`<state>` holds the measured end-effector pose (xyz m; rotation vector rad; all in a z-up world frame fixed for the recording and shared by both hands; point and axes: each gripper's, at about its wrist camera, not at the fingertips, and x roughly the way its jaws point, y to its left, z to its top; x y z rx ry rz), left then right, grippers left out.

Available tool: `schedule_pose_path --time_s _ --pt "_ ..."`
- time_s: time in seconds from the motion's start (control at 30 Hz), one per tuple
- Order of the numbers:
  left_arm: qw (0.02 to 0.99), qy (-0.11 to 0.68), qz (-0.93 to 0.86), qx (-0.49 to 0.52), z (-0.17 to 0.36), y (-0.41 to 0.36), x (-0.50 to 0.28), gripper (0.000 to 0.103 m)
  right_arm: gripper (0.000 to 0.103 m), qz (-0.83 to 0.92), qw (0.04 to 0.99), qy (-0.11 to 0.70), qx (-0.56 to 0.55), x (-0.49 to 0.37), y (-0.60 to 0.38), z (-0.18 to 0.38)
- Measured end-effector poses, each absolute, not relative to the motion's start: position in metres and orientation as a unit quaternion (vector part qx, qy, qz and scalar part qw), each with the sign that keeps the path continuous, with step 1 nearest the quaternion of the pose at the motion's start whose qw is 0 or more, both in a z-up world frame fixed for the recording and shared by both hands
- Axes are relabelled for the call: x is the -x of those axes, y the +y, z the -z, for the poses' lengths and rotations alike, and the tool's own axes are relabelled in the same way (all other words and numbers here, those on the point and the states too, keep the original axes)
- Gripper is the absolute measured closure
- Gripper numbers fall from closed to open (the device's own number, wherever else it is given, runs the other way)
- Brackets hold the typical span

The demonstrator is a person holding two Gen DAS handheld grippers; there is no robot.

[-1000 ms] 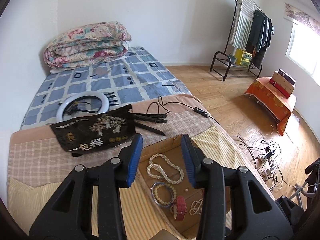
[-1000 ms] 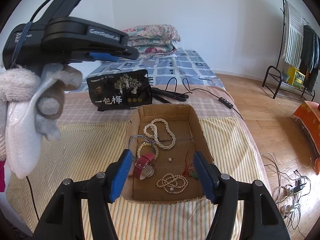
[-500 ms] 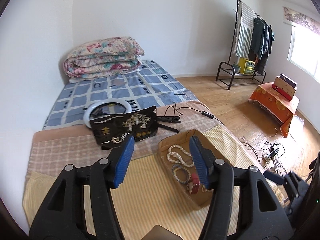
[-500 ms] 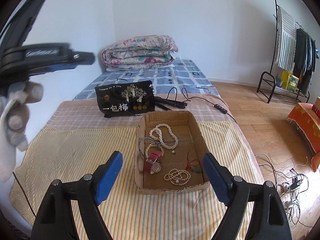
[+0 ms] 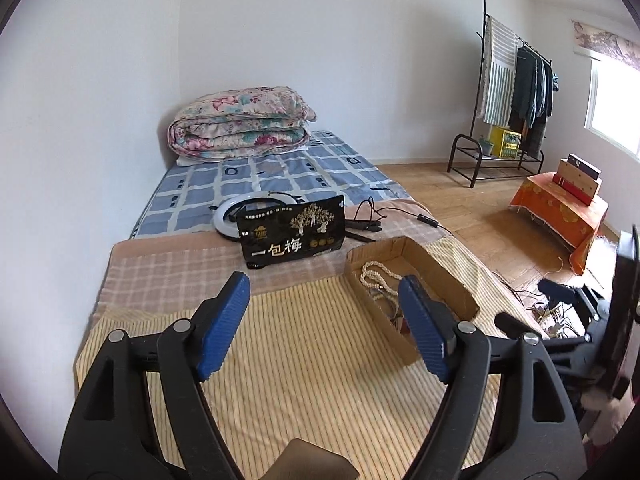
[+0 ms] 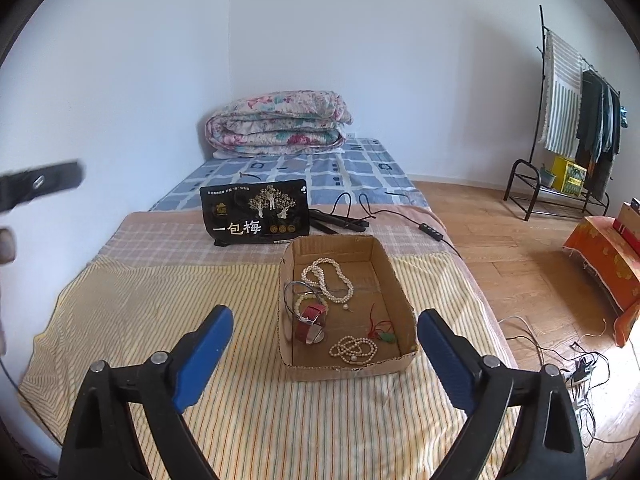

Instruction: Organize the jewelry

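A shallow cardboard box (image 6: 394,296) lies on the striped bed cover and also shows in the left wrist view (image 5: 440,268). It holds a long pearl necklace (image 6: 328,278), a red-strapped watch (image 6: 312,320), a bead bracelet (image 6: 354,348), a small green pendant on red cord (image 6: 384,334) and a thin metal bangle (image 6: 290,296). My right gripper (image 6: 324,356) is open and empty, above the cover in front of the box. My left gripper (image 5: 326,326) is open and empty, to the left of the box.
A black snack bag (image 6: 256,212) stands behind the box, with a ring light (image 5: 240,210) and black cables (image 6: 352,216) beyond it. A folded floral quilt (image 6: 276,122) lies at the bed's head. A clothes rack (image 6: 576,120) and an orange-draped stand (image 6: 604,256) are on the floor to the right.
Both grippers have pulled back and risen away from the box, which now looks smaller. Both sets of fingers have opened wider. The left gripper has slid out of the right wrist view.
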<state>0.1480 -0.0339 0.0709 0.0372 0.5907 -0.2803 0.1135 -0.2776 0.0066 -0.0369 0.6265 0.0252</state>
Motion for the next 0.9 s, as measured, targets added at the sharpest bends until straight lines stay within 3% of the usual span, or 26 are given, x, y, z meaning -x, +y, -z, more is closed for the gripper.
schedule_pose_path --time_s 0.1,0.23,0.3,0.9 --pt "0.947 0.292 0.131 -0.019 -0.065 -0.028 -0.130 0.011 0.008 -0.014 0.953 0.303 0.021 -0.107 -0.273 -0.009" --pt "0.950 0.286 0.121 -0.020 -0.053 -0.024 -0.106 0.009 0.004 -0.015 0.955 0.296 0.016 -0.099 -0.270 -0.012" --pt "0.950 0.290 0.116 -0.023 -0.047 -0.024 -0.099 0.001 0.003 -0.015 0.956 0.292 0.013 -0.096 -0.269 -0.013" --pt "0.949 0.295 0.104 -0.027 -0.017 -0.031 -0.079 0.000 0.000 0.007 0.961 0.275 0.024 -0.085 -0.262 -0.002"
